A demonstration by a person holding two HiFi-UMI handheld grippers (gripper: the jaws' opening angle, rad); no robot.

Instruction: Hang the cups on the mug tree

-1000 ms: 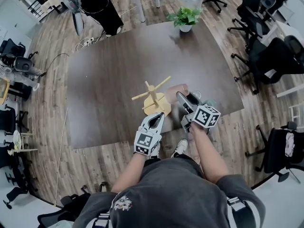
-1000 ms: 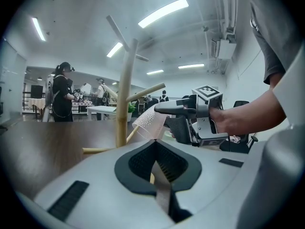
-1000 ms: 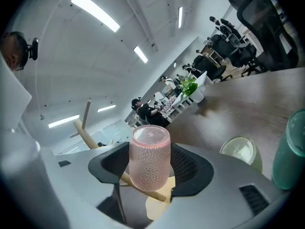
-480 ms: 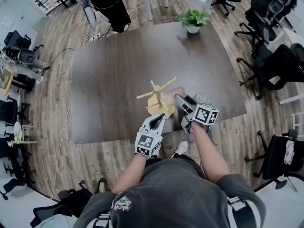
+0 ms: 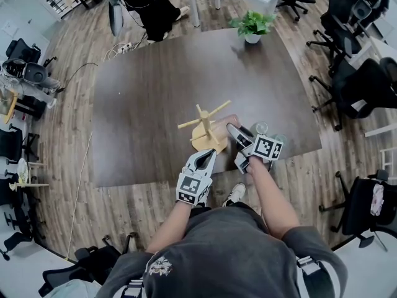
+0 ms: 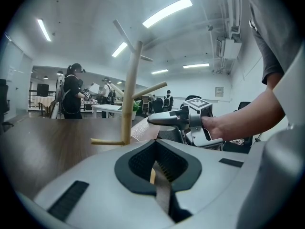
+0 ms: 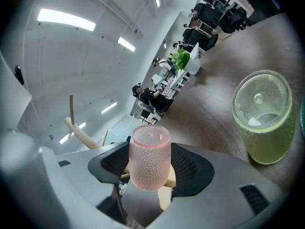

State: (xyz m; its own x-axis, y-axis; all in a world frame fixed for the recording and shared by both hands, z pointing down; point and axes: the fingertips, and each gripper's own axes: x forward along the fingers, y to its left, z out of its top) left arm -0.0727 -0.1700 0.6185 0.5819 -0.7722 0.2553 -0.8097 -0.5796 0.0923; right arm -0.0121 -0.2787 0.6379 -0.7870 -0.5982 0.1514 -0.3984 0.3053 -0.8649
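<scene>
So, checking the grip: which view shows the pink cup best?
Right gripper view: the pink cup sits centred, clamped between the jaws. Head view shows only a small pink patch; left gripper view, a sliver.

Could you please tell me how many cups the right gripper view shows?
2. A pink dimpled plastic cup is held between the fingers of the right gripper; a translucent green cup stands on the dark wooden table. Others may be hidden.

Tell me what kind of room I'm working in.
Probably an open-plan office or lab: black swivel chairs stand around the dark table, a potted plant sits at its far edge, and strip lights line the ceiling.
</scene>
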